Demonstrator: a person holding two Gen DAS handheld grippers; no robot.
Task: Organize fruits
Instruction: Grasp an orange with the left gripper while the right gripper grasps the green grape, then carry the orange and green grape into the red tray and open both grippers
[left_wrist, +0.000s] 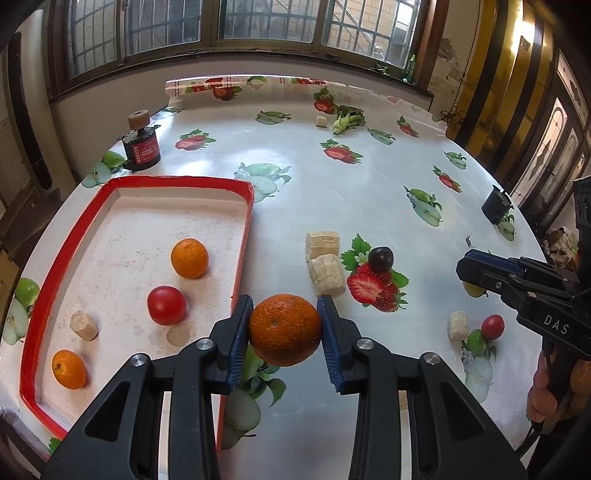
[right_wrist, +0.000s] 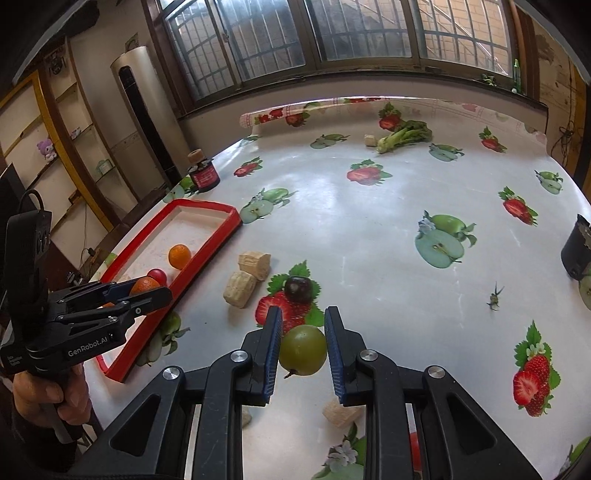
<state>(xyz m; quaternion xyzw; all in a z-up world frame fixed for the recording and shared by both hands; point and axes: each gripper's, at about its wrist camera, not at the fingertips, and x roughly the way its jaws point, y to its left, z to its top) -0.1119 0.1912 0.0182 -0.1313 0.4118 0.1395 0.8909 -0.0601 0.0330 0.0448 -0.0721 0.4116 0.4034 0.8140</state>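
My left gripper (left_wrist: 284, 325) is shut on an orange (left_wrist: 284, 329) and holds it above the table, just right of the red-rimmed tray (left_wrist: 66, 254). The tray holds two small oranges (left_wrist: 189, 257) (left_wrist: 69, 369), a red tomato (left_wrist: 166, 305) and a beige block (left_wrist: 84, 325). My right gripper (right_wrist: 303, 341) is shut on a green fruit (right_wrist: 303, 350) above the table; it also shows in the left wrist view (left_wrist: 480, 275). A dark plum (left_wrist: 381, 259) and a small red tomato (left_wrist: 492, 326) lie on the table.
Beige blocks (left_wrist: 327, 274) lie right of the tray, another (left_wrist: 458, 325) by the small tomato. A dark jar (left_wrist: 142, 146) stands behind the tray, a black cup (left_wrist: 496, 208) at the right edge, leafy greens (left_wrist: 347, 120) at the far side. The tablecloth bears printed fruit.
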